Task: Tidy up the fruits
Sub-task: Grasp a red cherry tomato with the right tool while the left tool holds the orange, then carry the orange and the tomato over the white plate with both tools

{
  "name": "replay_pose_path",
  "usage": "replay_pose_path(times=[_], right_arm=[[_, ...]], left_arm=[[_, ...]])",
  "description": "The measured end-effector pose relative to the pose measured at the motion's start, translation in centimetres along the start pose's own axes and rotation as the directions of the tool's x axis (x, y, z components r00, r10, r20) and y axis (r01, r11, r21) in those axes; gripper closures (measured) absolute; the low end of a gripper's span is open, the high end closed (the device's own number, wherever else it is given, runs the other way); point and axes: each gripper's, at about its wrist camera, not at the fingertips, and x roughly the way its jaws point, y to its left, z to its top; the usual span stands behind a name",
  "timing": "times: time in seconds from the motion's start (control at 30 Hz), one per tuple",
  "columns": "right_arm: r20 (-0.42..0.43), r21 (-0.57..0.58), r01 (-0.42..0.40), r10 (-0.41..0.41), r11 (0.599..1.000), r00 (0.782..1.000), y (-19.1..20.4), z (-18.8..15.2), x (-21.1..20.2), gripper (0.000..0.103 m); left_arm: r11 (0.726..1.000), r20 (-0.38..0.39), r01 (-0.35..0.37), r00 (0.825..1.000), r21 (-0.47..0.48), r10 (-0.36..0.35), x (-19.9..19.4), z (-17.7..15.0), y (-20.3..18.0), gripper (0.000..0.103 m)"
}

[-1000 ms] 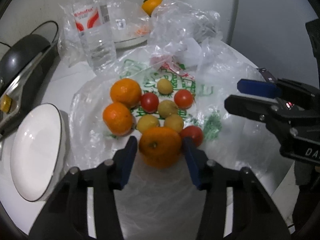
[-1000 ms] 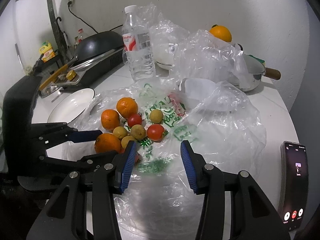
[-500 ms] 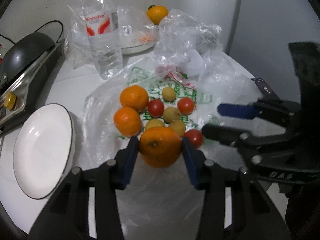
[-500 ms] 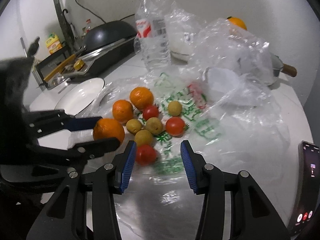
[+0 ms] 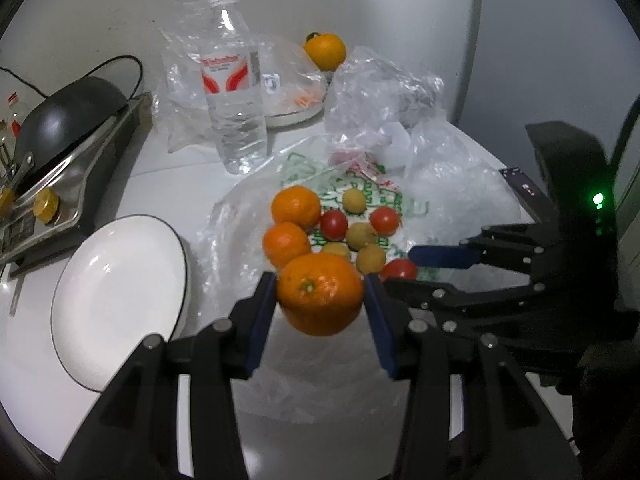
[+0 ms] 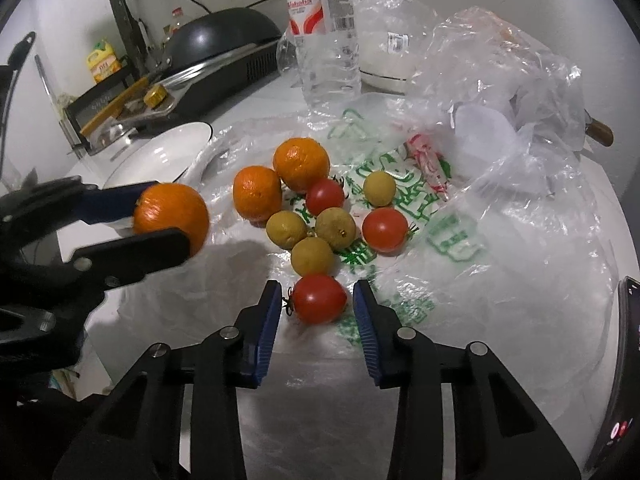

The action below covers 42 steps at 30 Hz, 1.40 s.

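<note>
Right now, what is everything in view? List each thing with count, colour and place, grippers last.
Held orange: one, orange, clamped in the left gripper.
Loose oranges: two, orange, on the printed clear plastic bag.
Far orange: one, orange, behind the crumpled bags.
Cherry tomatoes: three, red; two among the pile, one between the right gripper's fingers.
Small yellow-green round fruits: four, on the bag.
White plate: one, dark-rimmed, left of the pile.
Clear water bottle: one, red label, upright behind the pile.
Black pan: one, on the stove.
Phone: one, dark, right edge.
Left gripper: shut on the orange.
Right gripper: closing around the tomato, not yet touching.
</note>
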Motion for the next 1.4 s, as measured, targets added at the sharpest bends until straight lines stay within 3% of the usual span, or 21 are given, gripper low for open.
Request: replay_pose_path(times=[0.3, 0.63, 0.9, 1.4], right_arm=[[-0.006, -0.044, 0.06, -0.06, 0.997, 0.998, 1.3, 0.4, 0.0, 0.072], [0.071, -0.044, 0.111, -0.108, 0.993, 0.992, 3.0, 2.1, -3.2, 0.072], [0.121, -0.067, 0.08, -0.072, 0.995, 0.99, 6.4, 4.0, -3.9, 0.072], [0.126, -0.124, 0.034, -0.018, 0.992, 0.992, 13.6, 7.6, -0.5, 0.072]], left_arm=[[1.0, 0.038, -0.003, 0.999, 0.001, 0.003, -1.7, -0.3, 0.7, 0.058], [1.0, 0.102, -0.012, 0.995, 0.0, 0.012, -4.4, -0.6, 2.8, 0.058], [0.999, 0.137, -0.037, 0.99, -0.015, 0.039, -6.0, -1.8, 6.0, 0.058], [0.994, 0.158, -0.086, 0.983, -0.072, 0.097, -7.2, -4.2, 13.6, 0.058]])
